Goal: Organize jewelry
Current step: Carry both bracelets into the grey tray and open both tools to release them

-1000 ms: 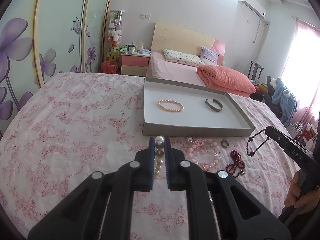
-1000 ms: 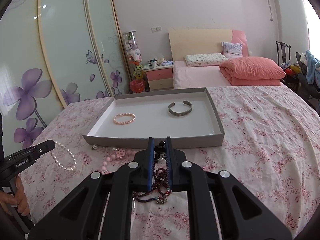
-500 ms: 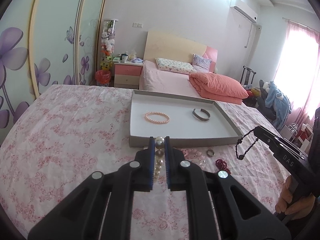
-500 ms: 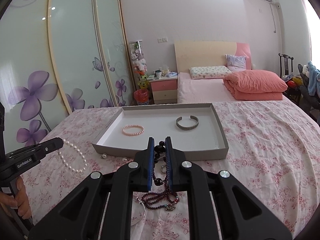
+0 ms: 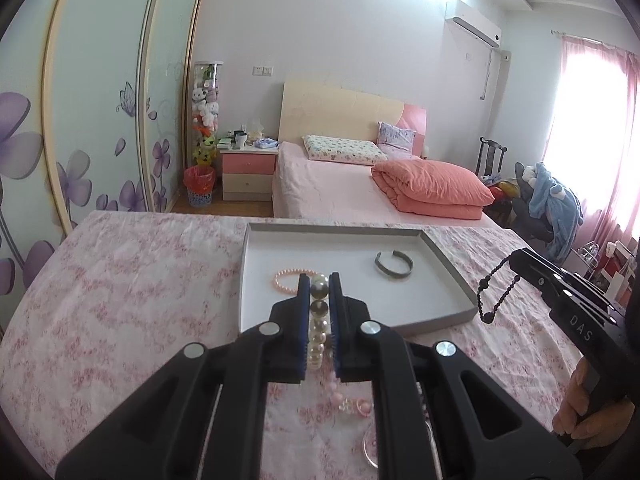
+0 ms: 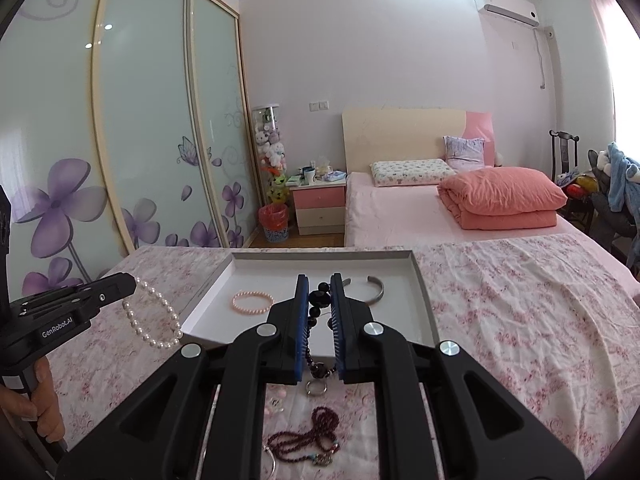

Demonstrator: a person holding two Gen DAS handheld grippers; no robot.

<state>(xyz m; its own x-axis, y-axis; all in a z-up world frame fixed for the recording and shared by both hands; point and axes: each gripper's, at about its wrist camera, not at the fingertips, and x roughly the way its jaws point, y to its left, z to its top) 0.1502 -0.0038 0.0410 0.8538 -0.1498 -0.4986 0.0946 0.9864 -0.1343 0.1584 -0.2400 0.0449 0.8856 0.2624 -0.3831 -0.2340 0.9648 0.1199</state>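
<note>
From the left wrist camera, the left gripper (image 5: 319, 284) was clamped on a white pearl bracelet (image 5: 318, 322), the beads stacked between its blue pads just in front of the near wall of the grey tray (image 5: 448, 268). Inside the tray lay a pink bead bracelet (image 5: 286, 280) and, to its right, a silver cuff bangle (image 5: 394, 265). Right of the tray, the right gripper (image 5: 516, 260) dangled a dark bead strand (image 5: 494, 292) above the floral cloth (image 5: 132, 292).

From the right wrist camera, the right gripper (image 6: 319, 285) was closed on the dark bead strand (image 6: 318, 300), which hung down before the tray (image 6: 424, 300). Nearer than the tray, a ring (image 6: 317, 387) and a maroon bead necklace (image 6: 310, 438) lay on the cloth. Left of the tray, the left gripper (image 6: 130, 283) held the pearl bracelet (image 6: 154, 318) aloft.
</note>
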